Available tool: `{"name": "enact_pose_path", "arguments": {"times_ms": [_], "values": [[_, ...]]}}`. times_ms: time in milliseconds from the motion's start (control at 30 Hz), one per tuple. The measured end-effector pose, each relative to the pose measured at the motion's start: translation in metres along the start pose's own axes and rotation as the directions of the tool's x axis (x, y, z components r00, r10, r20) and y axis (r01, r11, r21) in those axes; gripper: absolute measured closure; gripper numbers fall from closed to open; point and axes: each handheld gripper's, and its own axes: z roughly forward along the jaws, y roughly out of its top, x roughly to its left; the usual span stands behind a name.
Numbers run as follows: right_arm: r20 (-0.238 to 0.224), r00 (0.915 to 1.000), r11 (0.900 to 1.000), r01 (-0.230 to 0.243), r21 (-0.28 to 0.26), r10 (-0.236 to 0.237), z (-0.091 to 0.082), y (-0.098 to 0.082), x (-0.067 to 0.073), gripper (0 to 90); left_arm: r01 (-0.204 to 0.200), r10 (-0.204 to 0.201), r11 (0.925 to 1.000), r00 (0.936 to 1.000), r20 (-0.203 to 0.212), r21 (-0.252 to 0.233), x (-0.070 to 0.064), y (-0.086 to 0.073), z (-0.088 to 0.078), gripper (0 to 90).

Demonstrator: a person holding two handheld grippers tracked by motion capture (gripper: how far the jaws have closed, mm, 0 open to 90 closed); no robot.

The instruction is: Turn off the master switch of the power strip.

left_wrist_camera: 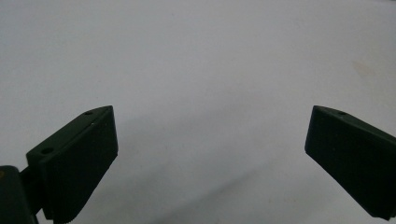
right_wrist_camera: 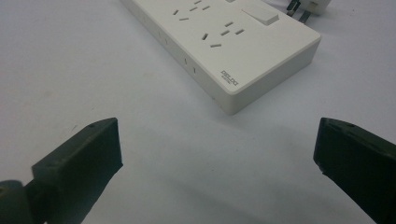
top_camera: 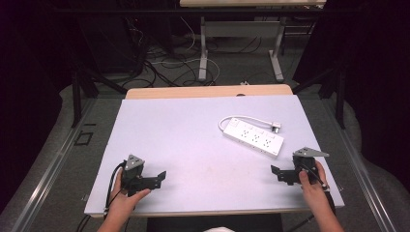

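The white power strip [top_camera: 253,136] lies flat on the right half of the white tabletop [top_camera: 183,145], its long axis running diagonally from far-left to near-right, its cord looping to the plug [top_camera: 275,127] just behind it. Its near end sits just ahead of the right hand-held gripper [top_camera: 279,173], jaws wide and empty; the left hand-held gripper [top_camera: 155,178], also wide and empty, is well apart. Small grey branding on the strip's end is too blurred to read.
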Motion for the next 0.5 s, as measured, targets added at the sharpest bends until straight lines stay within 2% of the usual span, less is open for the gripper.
{"name": "enact_pose_path", "arguments": {"times_ms": [133,300,500], "values": [[-0.004,0.9997,1.000,-0.023,-0.007,0.023,-0.0019,-0.0025,-0.0005,1.0,0.006,-0.006,1.0000,1.0000,0.004,-0.001,-0.0003,0.0000,0.0000,2.6],[-0.004,0.9994,0.999,-0.033,-0.016,0.033,-0.0047,-0.0042,-0.0017,1.3,-0.007,0.007,1.0000,1.0000,0.000,0.004,0.0007,0.0002,-0.0006,2.6],[0.002,0.9993,0.999,-0.038,-0.021,0.038,-0.0044,-0.0050,-0.0021,1.6,0.006,-0.006,1.0000,1.0000,0.004,-0.004,0.0000,0.0002,0.0004,2.6]]}}
